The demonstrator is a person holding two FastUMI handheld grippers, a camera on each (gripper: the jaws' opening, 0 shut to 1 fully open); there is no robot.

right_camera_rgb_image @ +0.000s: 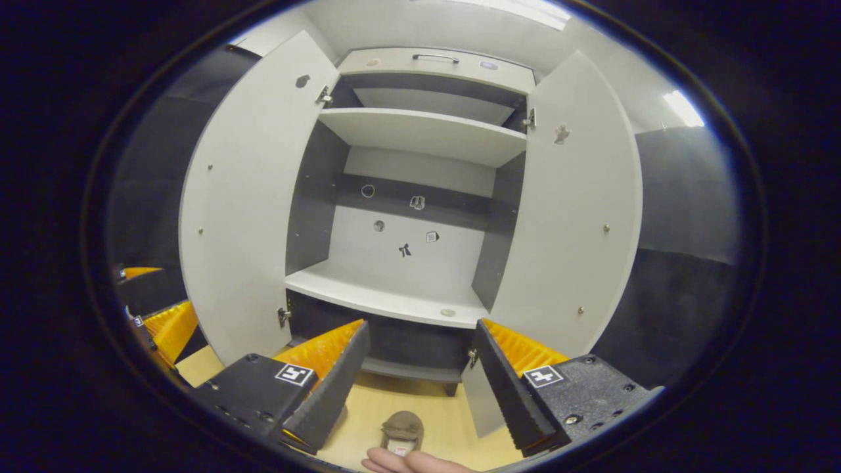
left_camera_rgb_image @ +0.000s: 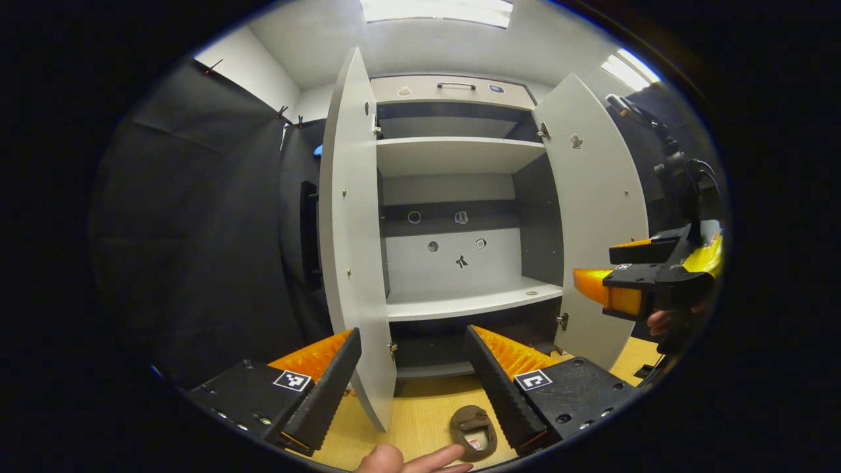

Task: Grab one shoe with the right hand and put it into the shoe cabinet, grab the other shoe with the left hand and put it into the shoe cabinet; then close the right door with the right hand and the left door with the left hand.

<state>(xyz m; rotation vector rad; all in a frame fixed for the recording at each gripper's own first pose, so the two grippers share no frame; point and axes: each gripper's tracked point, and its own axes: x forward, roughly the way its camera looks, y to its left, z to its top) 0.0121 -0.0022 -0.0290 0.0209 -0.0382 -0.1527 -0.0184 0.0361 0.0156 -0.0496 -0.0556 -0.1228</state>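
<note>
Before the cabinet (right_camera_rgb_image: 407, 276), whose two doors stand wide so its shelves can take footwear, a brown shoe (right_camera_rgb_image: 402, 427) lies on the floor under the right gripper (right_camera_rgb_image: 420, 387), which like the left gripper (left_camera_rgb_image: 414, 387) hangs released and empty, ready to descend

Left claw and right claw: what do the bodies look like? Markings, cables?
Left claw: two black blocks, each with a square black-and-white tag on top and small screws; fingers are ridged wedges. Right claw has the same build and tags. In the left gripper view, the right claw's black body carries a tag, with black cables above it.
</note>
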